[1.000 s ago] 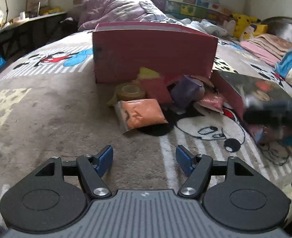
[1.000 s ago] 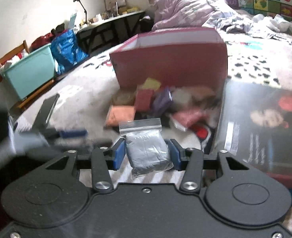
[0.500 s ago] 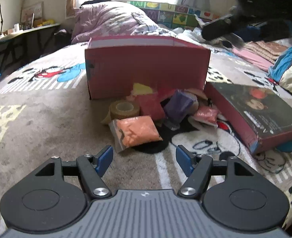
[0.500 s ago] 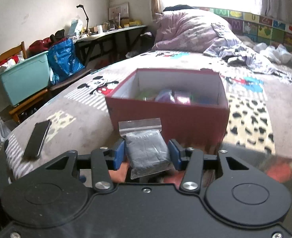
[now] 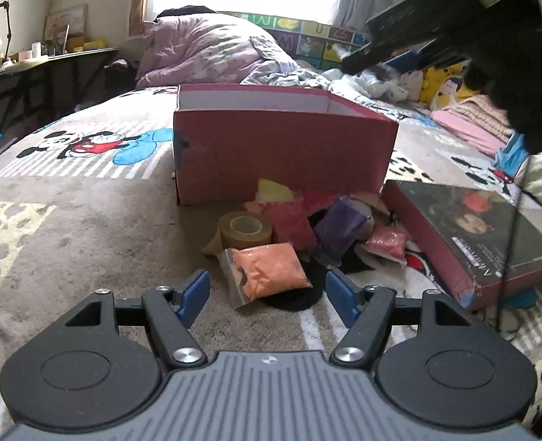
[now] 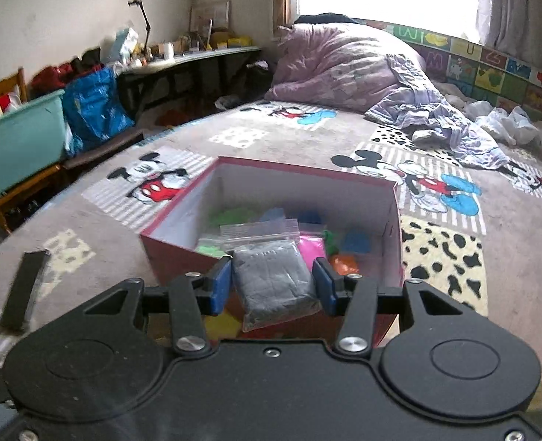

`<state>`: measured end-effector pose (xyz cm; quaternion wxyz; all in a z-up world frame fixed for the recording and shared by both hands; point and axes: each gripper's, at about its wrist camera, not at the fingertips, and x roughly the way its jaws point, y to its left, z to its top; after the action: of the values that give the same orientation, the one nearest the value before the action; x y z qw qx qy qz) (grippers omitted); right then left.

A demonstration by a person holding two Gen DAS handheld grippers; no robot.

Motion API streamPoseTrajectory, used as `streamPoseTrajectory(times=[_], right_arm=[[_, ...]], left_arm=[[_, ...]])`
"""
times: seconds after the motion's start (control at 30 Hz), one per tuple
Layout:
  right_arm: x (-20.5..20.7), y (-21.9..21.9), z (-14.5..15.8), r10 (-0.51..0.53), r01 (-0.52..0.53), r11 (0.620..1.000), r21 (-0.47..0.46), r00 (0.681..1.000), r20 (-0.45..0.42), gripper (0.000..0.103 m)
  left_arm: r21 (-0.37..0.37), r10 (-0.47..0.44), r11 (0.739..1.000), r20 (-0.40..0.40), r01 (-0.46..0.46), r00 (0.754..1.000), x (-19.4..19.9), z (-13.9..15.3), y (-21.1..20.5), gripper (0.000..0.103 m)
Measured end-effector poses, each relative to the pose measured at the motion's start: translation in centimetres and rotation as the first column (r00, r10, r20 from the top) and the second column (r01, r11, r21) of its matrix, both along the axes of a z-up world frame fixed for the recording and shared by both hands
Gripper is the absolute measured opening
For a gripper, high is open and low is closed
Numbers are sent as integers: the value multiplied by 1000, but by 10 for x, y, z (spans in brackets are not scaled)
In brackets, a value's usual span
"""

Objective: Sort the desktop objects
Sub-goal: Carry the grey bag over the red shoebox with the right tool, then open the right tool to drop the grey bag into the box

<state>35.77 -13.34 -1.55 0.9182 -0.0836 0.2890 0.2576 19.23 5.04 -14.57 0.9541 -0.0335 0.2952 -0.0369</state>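
A: Right tongs (image 6: 272, 286): what's in them?

B: A zip bag of grey clay (image 6: 271, 275), pinched between the two blue pads (image 6: 220, 284), seal strip pointing up and away. They hang over the near wall of the open red box (image 6: 177, 217).

A: Box contents?

B: More small bags: green (image 6: 230, 217), pink (image 6: 311, 250), blue (image 6: 355, 240), orange (image 6: 344, 262). White inner walls. Box sits on the bed's Mickey Mouse blanket (image 6: 436, 257).

A: Left tongs (image 5: 267, 290)?

B: Spread wide, nothing between the pads. Low over the blanket (image 5: 87, 228), aimed at the loose pile in front of the red box (image 5: 282, 154).

A: Pile, item by item.

B: Orange clay bag (image 5: 267, 272) nearest, lying flat just ahead of the pads. Behind it a tan tape roll (image 5: 245, 229) on its side. Then a red bag (image 5: 293, 224), a purple bag (image 5: 339, 228), a yellow one (image 5: 273, 191) against the box wall, and a pink one (image 5: 387, 242) to the right.

A: Right of the pile?

B: The box lid (image 5: 473, 235), dark printed top, red rim, lying flat, one corner touching the box.

A: Top right of the left view?

B: A dark blurred shape (image 5: 491, 25) up high, probably the right tongs' body, too smeared to be sure.

A: Anything else?

B: A black phone (image 6: 24, 290) flat on the blanket, left of the box, well apart.
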Motion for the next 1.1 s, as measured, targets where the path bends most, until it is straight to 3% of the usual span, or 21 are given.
streamPoseTrajectory(times=[0.37,1.1], right_arm=[[61,17,-18,-34,27,992,-121,998,-55,47],[128,42,-45,-94,67,985,-162,981,-168,47]], left_arm=[[-49,-25,998,29,27,999,-1,8,7,69],[-58,-39,998,12,40,999,5,4,9,69]])
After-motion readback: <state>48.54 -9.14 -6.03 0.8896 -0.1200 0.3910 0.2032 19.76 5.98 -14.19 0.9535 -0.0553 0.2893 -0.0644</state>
